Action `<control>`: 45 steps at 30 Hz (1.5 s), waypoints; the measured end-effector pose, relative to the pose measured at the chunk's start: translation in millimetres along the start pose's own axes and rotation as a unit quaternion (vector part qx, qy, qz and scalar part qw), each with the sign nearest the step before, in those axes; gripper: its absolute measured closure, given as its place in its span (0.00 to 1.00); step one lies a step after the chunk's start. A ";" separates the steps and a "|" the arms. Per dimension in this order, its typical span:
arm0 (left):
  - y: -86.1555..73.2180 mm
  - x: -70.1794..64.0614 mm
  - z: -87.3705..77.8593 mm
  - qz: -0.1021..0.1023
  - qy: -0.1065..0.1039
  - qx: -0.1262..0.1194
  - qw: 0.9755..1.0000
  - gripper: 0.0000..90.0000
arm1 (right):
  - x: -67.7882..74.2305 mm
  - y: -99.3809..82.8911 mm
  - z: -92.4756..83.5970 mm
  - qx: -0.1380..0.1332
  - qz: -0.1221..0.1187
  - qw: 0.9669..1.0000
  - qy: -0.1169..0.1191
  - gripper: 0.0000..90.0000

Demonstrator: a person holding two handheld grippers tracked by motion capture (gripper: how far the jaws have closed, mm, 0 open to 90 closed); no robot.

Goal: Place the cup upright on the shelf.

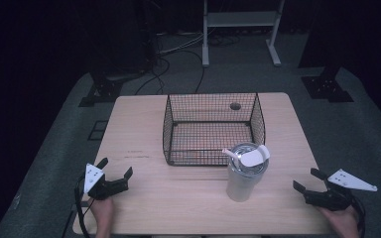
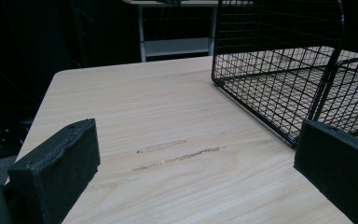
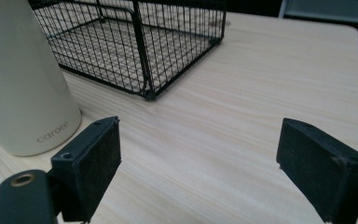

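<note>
A black wire basket [image 1: 213,128] sits near the middle of the wooden table [image 1: 139,134], toward the far side; it is open on top and you can see the wood through its bottom; a tall cream cup [image 1: 244,173] stands up straight just in front of the basket's near right corner; whether the two touch cannot be told; the cup has a shiny metal rim, a white lid flap tipped open and a white straw; grey letters near its bottom say "carote".

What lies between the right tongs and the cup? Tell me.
Bare table: the high view shows nothing between the right tongs and the cup.
</note>
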State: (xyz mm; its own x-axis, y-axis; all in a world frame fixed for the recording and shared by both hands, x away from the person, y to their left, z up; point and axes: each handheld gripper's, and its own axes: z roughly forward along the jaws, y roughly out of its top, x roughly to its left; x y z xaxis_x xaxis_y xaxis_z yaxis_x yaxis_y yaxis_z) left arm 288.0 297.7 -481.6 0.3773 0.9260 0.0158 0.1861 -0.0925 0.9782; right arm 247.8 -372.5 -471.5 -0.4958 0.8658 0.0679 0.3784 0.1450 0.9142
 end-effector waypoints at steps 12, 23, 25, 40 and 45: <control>0.1 -0.5 0.3 0.001 0.002 0.002 1.000 0.00 | 11.0 15.7 5.2 -0.006 -0.023 0.999 0.024 0.14; -0.2 1.0 -0.9 -0.004 -0.002 -0.003 1.000 0.00 | 27.2 32.9 1.3 -0.011 -0.051 0.998 0.045 0.14; -0.2 1.2 -1.1 -0.005 -0.002 -0.003 1.000 0.00 | 32.4 36.3 -1.7 -0.015 -0.060 0.997 0.050 0.14; -0.5 1.9 -1.8 -0.011 -0.001 -0.006 1.000 0.00 | 62.6 45.7 -0.2 -0.016 -0.115 0.991 0.067 0.14; -0.5 1.7 -1.6 -0.009 -0.001 -0.005 1.000 0.00 | 66.9 44.4 4.3 -0.013 -0.117 0.990 0.076 0.14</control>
State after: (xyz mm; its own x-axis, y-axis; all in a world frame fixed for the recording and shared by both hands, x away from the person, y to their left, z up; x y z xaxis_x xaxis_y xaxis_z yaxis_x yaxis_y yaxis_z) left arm 287.0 300.0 -481.7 0.3761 0.9266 -0.0027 0.1837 -0.0718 0.9803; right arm 234.8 -306.1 -428.1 -0.6793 0.7284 -0.0890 0.2205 0.3183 0.9220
